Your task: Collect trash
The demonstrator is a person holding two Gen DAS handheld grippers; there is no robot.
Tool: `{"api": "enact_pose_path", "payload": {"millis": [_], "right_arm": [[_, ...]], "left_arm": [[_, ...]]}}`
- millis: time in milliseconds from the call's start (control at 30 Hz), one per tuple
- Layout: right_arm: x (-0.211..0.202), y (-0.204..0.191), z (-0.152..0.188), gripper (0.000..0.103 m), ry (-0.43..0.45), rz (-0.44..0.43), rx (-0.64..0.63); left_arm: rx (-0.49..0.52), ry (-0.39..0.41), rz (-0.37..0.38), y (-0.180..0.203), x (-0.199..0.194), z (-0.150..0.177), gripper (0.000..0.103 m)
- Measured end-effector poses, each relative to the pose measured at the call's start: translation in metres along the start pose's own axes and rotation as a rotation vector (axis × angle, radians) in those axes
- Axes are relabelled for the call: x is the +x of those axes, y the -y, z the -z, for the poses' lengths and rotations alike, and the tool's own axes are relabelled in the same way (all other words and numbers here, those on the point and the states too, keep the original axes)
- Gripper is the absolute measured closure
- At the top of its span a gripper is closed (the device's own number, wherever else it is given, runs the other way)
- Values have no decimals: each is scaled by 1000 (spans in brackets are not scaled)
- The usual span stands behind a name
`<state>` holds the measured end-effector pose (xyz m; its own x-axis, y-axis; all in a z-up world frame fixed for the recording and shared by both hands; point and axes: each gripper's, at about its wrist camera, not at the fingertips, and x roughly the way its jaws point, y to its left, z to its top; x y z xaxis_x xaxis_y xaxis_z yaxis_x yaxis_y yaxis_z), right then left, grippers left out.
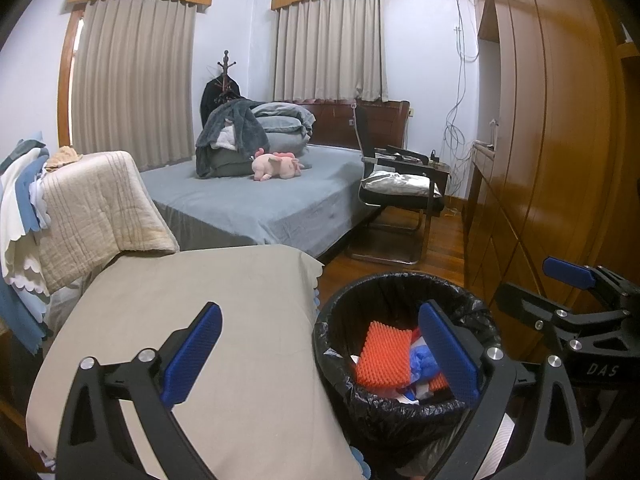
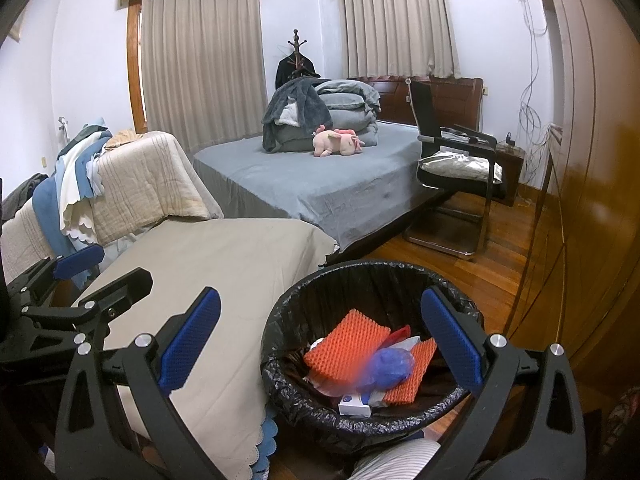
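Observation:
A round bin with a black liner (image 1: 472,312) (image 2: 292,312) stands on the wood floor beside a table with a beige cloth (image 1: 224,288) (image 2: 240,256). In it lie orange foam netting (image 1: 382,356) (image 2: 344,344), white packaging (image 2: 354,404) and a blue crumpled piece (image 2: 390,366), blurred as if in motion above the trash. My left gripper (image 1: 320,356) is open and empty over the cloth's edge and the bin. My right gripper (image 2: 320,348) is open and empty above the bin. The right gripper also shows in the left wrist view (image 1: 568,276).
A bed (image 1: 256,196) with a pink plush toy (image 1: 276,166) and piled bedding stands behind. A black chair (image 1: 400,196) is at its right. A wooden wardrobe (image 1: 560,140) runs along the right. Draped cloths (image 1: 96,208) hang at left.

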<state>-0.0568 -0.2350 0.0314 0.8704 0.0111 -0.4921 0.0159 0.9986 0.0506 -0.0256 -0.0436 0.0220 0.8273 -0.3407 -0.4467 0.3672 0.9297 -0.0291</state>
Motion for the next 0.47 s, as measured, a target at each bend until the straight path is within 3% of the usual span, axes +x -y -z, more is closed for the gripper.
{"api": "enact_pose_path", "payload": {"millis": [467], "right_arm": [[0,0,-1,5,-3,-1,-1]], "left_arm": [[-5,-9,-1,-1,2,8,6]]}}
